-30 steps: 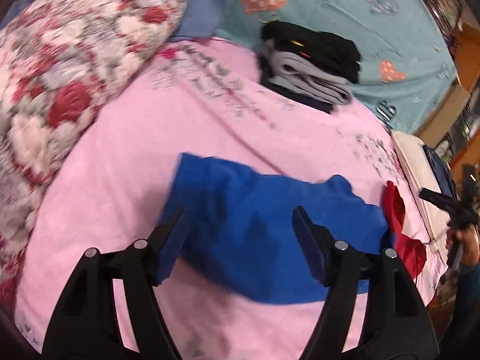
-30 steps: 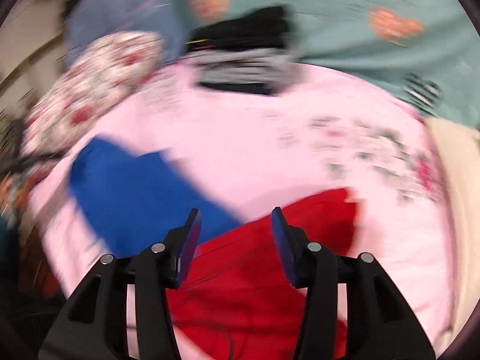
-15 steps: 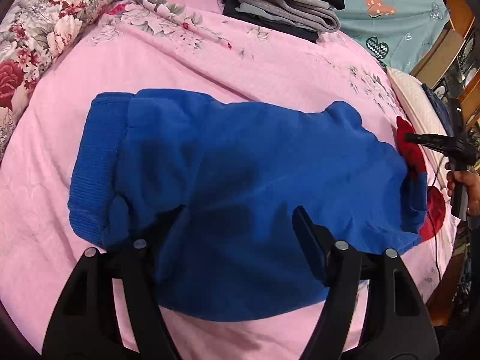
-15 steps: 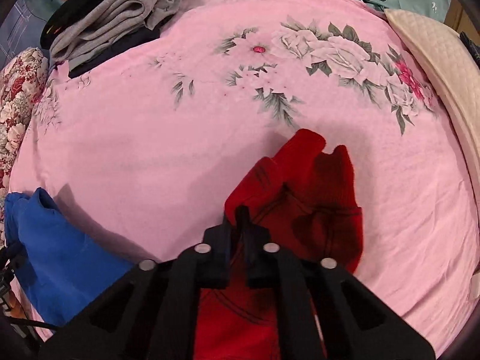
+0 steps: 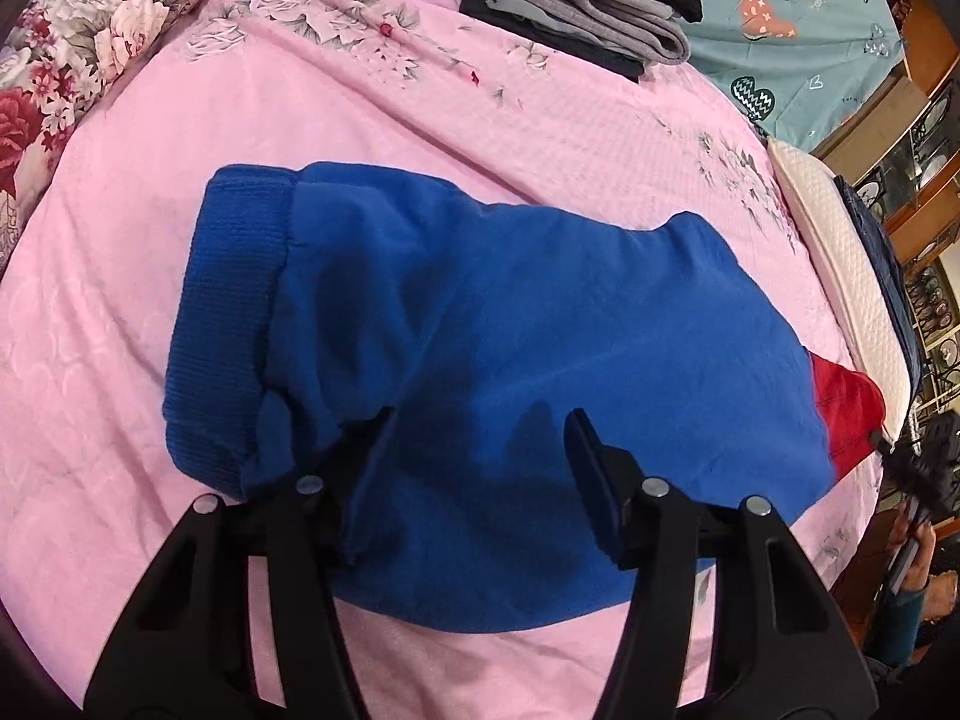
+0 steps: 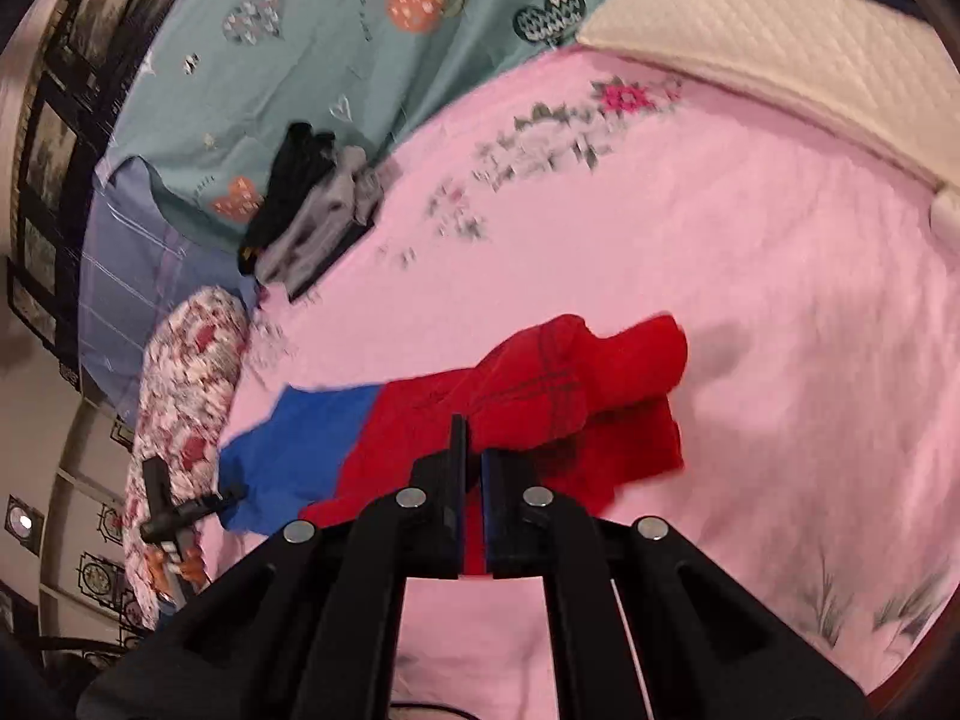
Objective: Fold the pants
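Left gripper [image 5: 474, 450]: fingers apart, hovering over the blue pants [image 5: 510, 330] directly ahead. Pants' long axis runs left-right across the tongs, ribbed waistband [image 5: 222, 324] at left. Right gripper [image 6: 471, 468]: nearly closed, apparently pinching red pants [image 6: 540, 402], though blurred. Folded clothes stack [image 5: 576, 6] beyond.

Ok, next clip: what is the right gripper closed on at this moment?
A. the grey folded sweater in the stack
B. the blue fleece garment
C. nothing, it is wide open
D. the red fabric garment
D: in the right wrist view the right gripper has its jaws nearly together on an edge of the red fabric garment, while the blue fleece garment lies off to the side.
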`<state>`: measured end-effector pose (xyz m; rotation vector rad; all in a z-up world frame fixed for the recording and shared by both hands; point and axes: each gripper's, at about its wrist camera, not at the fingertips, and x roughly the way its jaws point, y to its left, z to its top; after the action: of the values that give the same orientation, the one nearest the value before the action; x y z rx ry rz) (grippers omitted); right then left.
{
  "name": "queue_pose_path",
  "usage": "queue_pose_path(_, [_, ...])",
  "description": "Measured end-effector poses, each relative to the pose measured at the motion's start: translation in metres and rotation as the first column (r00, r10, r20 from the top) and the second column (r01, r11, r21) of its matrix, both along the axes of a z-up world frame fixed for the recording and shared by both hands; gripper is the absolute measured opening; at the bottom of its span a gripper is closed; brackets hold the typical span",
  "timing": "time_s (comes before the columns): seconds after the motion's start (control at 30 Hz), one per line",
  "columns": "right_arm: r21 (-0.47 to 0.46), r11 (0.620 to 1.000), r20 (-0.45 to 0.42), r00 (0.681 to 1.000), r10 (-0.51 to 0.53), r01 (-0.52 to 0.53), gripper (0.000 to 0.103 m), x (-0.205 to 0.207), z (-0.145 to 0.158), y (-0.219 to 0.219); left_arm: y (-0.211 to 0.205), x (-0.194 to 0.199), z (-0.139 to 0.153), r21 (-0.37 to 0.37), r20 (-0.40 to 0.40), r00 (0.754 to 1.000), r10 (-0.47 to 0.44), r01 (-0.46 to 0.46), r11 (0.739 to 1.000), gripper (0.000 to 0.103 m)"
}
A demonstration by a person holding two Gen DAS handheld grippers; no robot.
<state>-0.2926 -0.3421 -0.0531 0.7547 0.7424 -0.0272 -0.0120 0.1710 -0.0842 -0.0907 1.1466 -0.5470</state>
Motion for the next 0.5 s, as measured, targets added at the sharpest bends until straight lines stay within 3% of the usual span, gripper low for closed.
queue_pose_path(0.07, [0.011,1.000,-0.083,0.996,0.030,-0.029,0.008,-0.002,-0.028,0.008,-0.003,-0.001,0.001,0.028,0.002,1.000,0.005,-0.005,1.000,0.058])
queue_pose_path(0.1, [0.068,0.997,-0.082,0.996,0.025,-0.020,0.011,-0.008,-0.037,0.006,-0.004,-0.001,0.002,0.039,0.003,1.000,0.006,-0.006,0.999,0.058])
queue_pose_path(0.17, [0.145,0.989,-0.024,1.000,-0.010,0.014,0.044,-0.024,-0.040,-0.004,-0.006,-0.001,0.002,0.060,0.004,1.000,0.011,-0.011,0.998,0.058])
queue_pose_path(0.2, [0.160,0.986,-0.003,0.998,-0.056,0.055,0.069,-0.033,-0.038,-0.012,-0.006,-0.001,0.002,0.065,0.003,1.000,0.015,-0.016,0.998,0.058])
queue_pose_path(0.37, [0.206,0.975,-0.004,0.997,-0.082,0.081,0.071,-0.023,-0.045,-0.025,-0.009,-0.004,0.002,0.116,0.023,0.999,0.045,-0.047,0.992,0.058])
queue_pose_path(0.5, [0.114,0.993,-0.030,0.999,-0.037,0.040,0.071,0.012,-0.050,-0.019,-0.011,-0.006,0.001,0.147,0.037,0.997,0.063,-0.068,0.987,0.058])
